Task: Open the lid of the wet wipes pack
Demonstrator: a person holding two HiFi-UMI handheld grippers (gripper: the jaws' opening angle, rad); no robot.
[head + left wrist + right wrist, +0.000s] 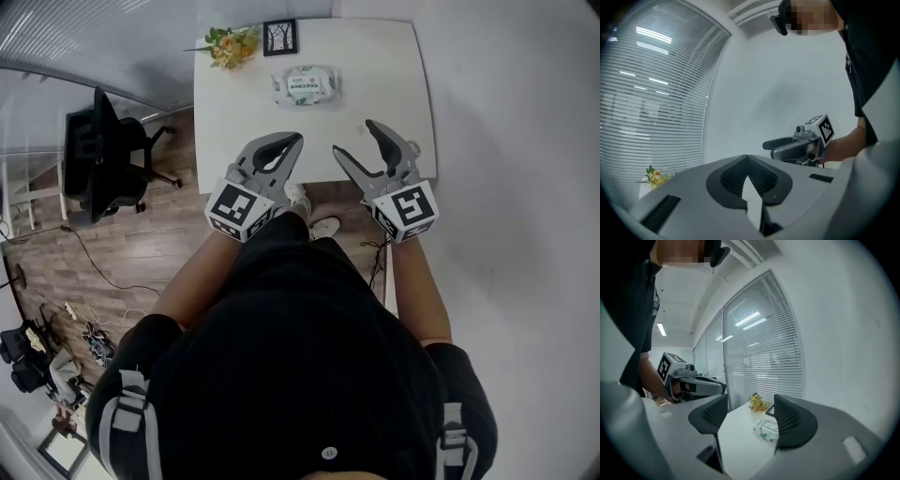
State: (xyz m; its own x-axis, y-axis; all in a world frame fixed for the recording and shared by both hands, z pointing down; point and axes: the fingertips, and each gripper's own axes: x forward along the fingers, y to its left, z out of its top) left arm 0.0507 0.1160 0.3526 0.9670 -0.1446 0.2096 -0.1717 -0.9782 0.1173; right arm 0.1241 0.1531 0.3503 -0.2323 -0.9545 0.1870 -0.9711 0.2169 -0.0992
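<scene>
- Nearest the head camera, a person's black shirt [300, 347] is seen, with both forearms stretched forward above a wooden floor [122, 267].
- The left gripper [293, 142] is held over the near edge of the white tabletop [384, 75]. Its fingers [736, 178] are pressed together at the tips, and nothing is gripped between them.
- The right gripper [352, 137] is held just beside it at about the same level. Its fingers [793, 420] are spread wide apart and nothing is gripped; only the tabletop beyond is seen through the gap.
- A marker cube [242, 208] is carried on the rear of the left gripper, and a second cube [410, 208] on the rear of the right one. Both are turned up towards the head camera.
- The wet wipes pack [307, 85] lies flat on the tabletop towards its far end, roughly midway across, well ahead of both grippers and touched by neither. In the right gripper view it is seen between the spread fingers, closer to the right-hand one.
- The lid [306, 84] is seen as a pale panel on the top face of the pack and appears to lie flat.
- Beyond the pack, at the far edge of the tabletop, a bunch of yellow flowers [230, 45] and a small black picture frame [280, 37] are set side by side, the flowers to the left.
- A black office chair [103, 155] stands on the floor to the left of the tabletop.
- Farthest off, window blinds [759, 348] are seen behind the tabletop.
</scene>
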